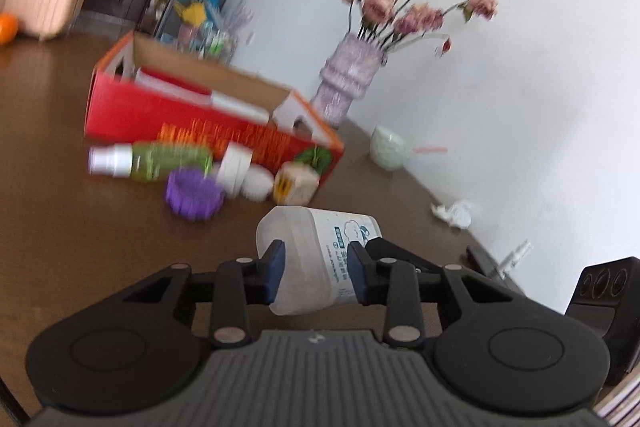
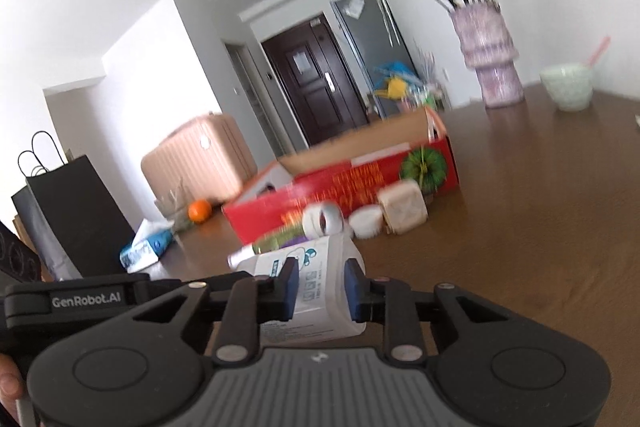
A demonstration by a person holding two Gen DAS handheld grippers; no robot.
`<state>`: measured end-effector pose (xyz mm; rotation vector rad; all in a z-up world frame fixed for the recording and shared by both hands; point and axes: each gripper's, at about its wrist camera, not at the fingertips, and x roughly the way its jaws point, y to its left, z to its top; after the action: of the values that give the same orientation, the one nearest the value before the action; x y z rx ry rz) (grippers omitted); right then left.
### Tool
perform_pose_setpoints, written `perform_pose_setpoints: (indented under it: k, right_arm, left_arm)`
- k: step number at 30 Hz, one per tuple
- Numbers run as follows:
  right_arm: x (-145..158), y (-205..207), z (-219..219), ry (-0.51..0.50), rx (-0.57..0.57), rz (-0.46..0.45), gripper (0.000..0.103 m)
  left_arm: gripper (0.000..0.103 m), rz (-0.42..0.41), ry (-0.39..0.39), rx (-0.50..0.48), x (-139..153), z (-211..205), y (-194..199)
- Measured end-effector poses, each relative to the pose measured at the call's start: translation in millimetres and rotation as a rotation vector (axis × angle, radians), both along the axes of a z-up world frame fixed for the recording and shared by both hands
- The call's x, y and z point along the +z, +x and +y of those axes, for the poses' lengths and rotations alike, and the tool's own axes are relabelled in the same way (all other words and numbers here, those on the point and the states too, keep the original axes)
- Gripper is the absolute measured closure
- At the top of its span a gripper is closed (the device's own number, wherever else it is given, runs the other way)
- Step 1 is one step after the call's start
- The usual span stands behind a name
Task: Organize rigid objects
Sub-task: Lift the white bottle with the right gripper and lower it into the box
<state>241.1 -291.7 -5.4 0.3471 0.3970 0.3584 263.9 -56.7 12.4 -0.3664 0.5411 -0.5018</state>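
- Both grippers are on the same thing: a translucent white plastic bottle [image 1: 316,259] with a blue-printed label, lying on its side over the brown table [image 1: 80,227].
- The left gripper [image 1: 316,273] has its blue pads [image 1: 276,267] pressed against the bottle's body, clamped on it from either side.
- The right wrist view picks up the same bottle [image 2: 320,291] from the other end, the right gripper [image 2: 322,287] clenched across its label.
- Whether the bottle rests on the table or is lifted clear of it, the blur makes hard to say.
- Just beyond sits an open red cardboard box [image 1: 192,111], with small items clustered along its front wall.
- The left view alone gives a clear look at the green spray bottle [image 1: 148,159] on its side and the purple ridged lid [image 1: 194,193].
- A roll of white tape [image 2: 322,221] reads best from the right; a beige cube-shaped carton [image 2: 402,207] sits near the box's corner.
- A lilac vase [image 1: 346,79] of dried pink flowers stands by the wall, a pale green bowl [image 1: 388,147] near it.
- Only the left view catches the crumpled tissue [image 1: 454,213].
- Only the right view shows the pink suitcase [image 2: 200,159], an orange [image 2: 199,210] and a black paper bag [image 2: 76,215].
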Motion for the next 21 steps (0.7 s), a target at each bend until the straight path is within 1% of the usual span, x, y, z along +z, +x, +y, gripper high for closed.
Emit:
perform_pose_setpoints:
  k: [3, 5, 7, 9, 11, 14, 16, 17, 18, 19, 21]
  right_arm:
    - [19.0, 16.0, 8.4, -0.034, -0.011, -0.066, 0.079]
    - [32.4, 34.8, 11.5, -0.041, -0.012, -0.107, 0.079]
    - [42.1, 60.6, 11.9, -0.033, -0.007, -0.128, 0.078]
    - [48.7, 97.2, 9.1, -0.006, -0.012, -0.11, 0.078]
    - [50.7, 134.5, 7.6, 0.012, -0.01, -0.078, 0.078]
    - [44.3, 193.9, 8.4, -0.003, -0.007, -0.023, 0.078]
    - [37.6, 233.1, 7.6, -0.026, -0.01, 0.024, 0.078]
    - [34.9, 249.8, 7.6, -0.035, -0.002, 0.048, 0.078]
    - [30.8, 266.5, 5.3, -0.032, -0.007, 0.074, 0.078]
    - [26.7, 280.1, 3.7, -0.032, -0.012, 0.091, 0.078]
    - [16.9, 295.8, 4.9, -0.058, -0.039, 0.095, 0.076]
  left_arm:
    - [0.069, -0.073, 0.039, 0.018, 21.6, -2.9, 15.1]
    - [0.069, -0.103, 0.049, 0.027, 35.7, -2.2, 33.1]
    - [0.069, -0.12, 0.056, 0.04, 49.9, -1.2, 56.6]
    - [0.069, -0.131, 0.054, 0.038, 60.9, -0.1, 86.1]
    - [0.069, -0.111, 0.053, 0.057, 63.9, -1.1, 119.8]
    - [0.069, -0.047, 0.057, 0.079, 55.1, -4.0, 178.0]
    - [0.069, 0.004, 0.07, 0.072, 44.0, -9.3, 216.5]
    - [0.069, 0.027, 0.062, 0.079, 37.3, -10.3, 231.8]
    - [0.069, 0.036, 0.063, 0.076, 30.3, -12.6, 246.8]
    - [0.07, 0.044, 0.056, 0.08, 22.2, -13.9, 258.6]
    - [0.07, 0.066, 0.035, 0.082, 5.9, -16.5, 277.1]
